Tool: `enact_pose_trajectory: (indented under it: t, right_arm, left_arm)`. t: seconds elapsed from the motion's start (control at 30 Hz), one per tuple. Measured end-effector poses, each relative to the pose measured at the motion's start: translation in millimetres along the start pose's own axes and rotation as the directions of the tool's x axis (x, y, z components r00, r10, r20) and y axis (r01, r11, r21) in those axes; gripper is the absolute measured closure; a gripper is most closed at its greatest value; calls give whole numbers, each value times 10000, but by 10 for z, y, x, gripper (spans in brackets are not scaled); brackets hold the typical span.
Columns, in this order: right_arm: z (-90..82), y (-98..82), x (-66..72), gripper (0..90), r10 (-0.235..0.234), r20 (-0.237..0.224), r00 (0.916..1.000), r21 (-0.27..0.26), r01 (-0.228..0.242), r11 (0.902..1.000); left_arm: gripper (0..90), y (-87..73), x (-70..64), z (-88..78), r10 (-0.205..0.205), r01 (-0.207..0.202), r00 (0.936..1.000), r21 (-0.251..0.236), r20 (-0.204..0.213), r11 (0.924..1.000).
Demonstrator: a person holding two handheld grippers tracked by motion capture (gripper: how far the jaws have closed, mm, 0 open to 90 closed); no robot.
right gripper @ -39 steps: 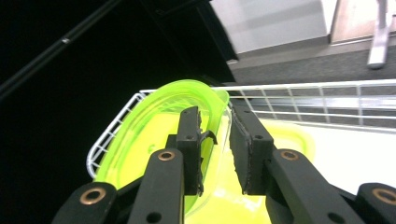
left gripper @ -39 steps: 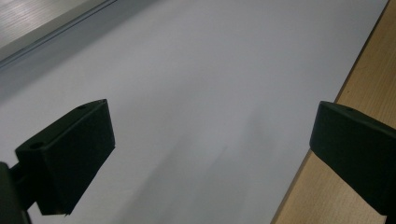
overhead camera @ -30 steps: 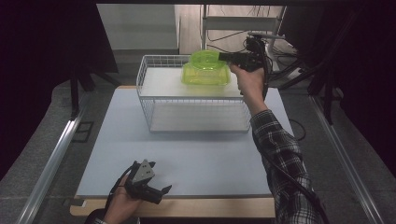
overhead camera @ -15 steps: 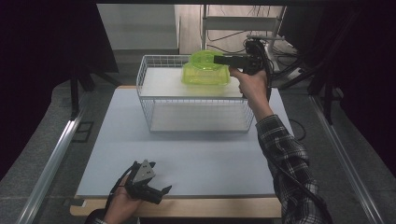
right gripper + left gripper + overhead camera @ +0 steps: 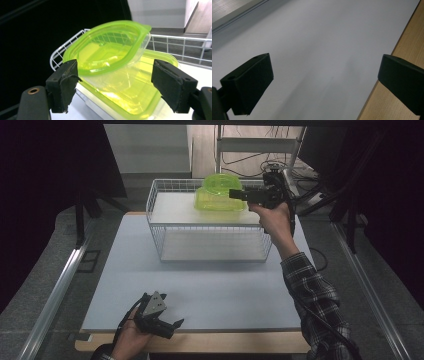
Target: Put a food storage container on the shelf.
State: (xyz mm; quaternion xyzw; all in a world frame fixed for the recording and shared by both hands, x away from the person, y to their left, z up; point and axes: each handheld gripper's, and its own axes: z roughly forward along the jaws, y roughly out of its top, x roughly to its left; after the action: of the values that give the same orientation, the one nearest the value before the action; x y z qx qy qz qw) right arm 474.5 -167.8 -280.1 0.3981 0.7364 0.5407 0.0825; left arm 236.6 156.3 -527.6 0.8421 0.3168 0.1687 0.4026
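Overhead, the right gripper (image 5: pixel 239 194) hovers just beside the oval green container (image 5: pixel 221 184), which sits on a larger green container (image 5: pixel 220 201) atop the wire basket (image 5: pixel 210 251). Its own view shows its jaws, just opened, released around the stack, touching nothing: placing looks done, so withdrawal comes next. Meanwhile, the left gripper (image 5: pixel 324 82) rests open over the white mat (image 5: pixel 317 37).

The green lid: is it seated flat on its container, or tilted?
Tilted: the green lid lies askew, one edge raised above the container, in the right gripper view.

White mat (image 5: pixel 200 290) bare; wire basket (image 5: pixel 210 237) across its far edge.
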Motion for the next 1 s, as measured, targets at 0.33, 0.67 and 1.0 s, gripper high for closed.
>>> enact_pose_trajectory:
  t: [0.33,0.67,1.0]
  right_arm:
    - [-50,-116,39,200,-243,-260,9994,105,245,9996]
    - [-108,-393,63,166,-871,-238,9959,430,881,9952]
    - [-206,-747,86,99,-1262,-372,9913,804,1289,9884]
  left_arm:
    - [1,-1,-1,4,-11,11,10000,20,-3,10000]
    - [2,-2,-2,5,-11,11,10000,15,-13,10000]
    - [2,-3,5,1,-29,29,10000,32,-25,10000]
